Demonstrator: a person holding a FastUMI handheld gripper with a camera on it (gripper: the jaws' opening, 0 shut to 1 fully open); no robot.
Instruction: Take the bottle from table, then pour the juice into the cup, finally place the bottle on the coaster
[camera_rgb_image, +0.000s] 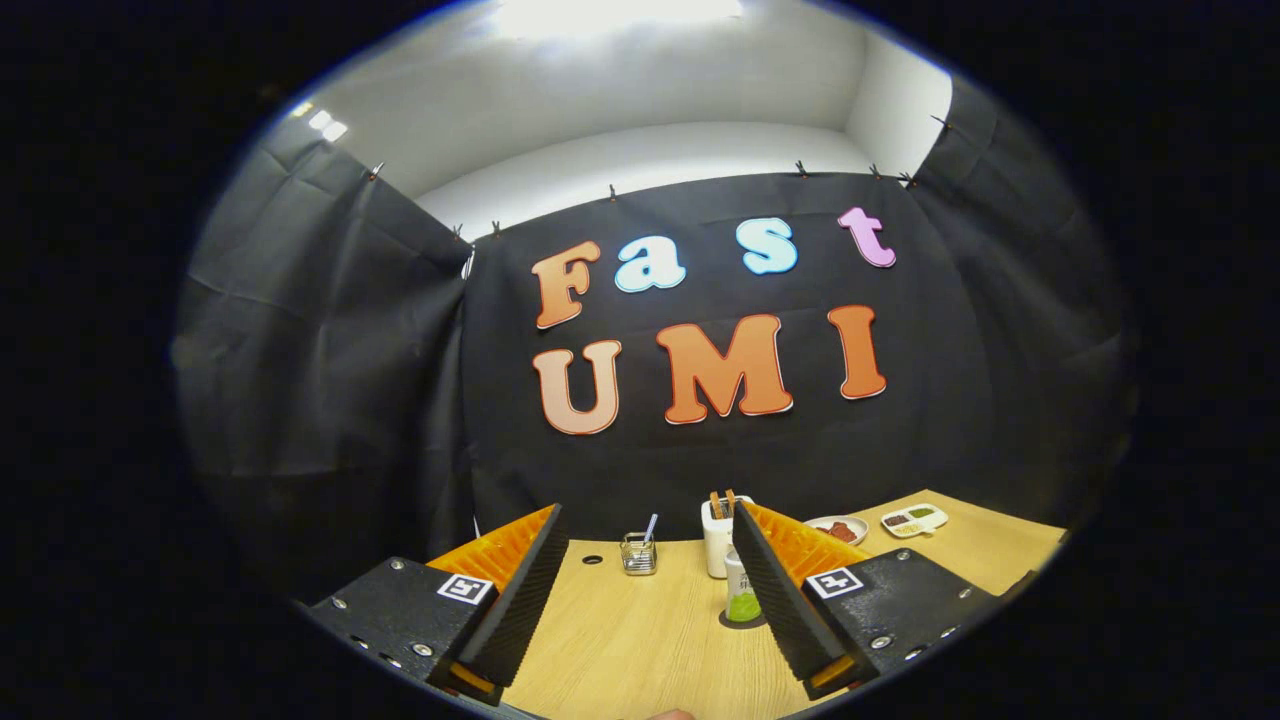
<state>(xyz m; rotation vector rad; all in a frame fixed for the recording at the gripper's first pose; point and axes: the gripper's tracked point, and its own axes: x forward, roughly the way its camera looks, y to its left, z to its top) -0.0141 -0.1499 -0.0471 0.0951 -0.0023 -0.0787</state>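
A small bottle (742, 592) with green juice in its lower part and a pale label stands upright on a dark round coaster (733, 621). It is on the wooden table (640, 640), close against the inner side of my right finger. Just behind the bottle is a white cup (716, 545) with brown sticks poking out of its top. My gripper (648, 512) is open and raised above the table, its fingers spread wide with nothing between them. The right finger hides part of the bottle and the coaster.
A small wire basket (638, 554) with a thin stick in it stands beyond the fingers, and a small dark hole (592, 560) lies to its left. A round dish (838, 528) and a divided white tray (914, 520) of food sit at the far right. Black cloth walls enclose the table.
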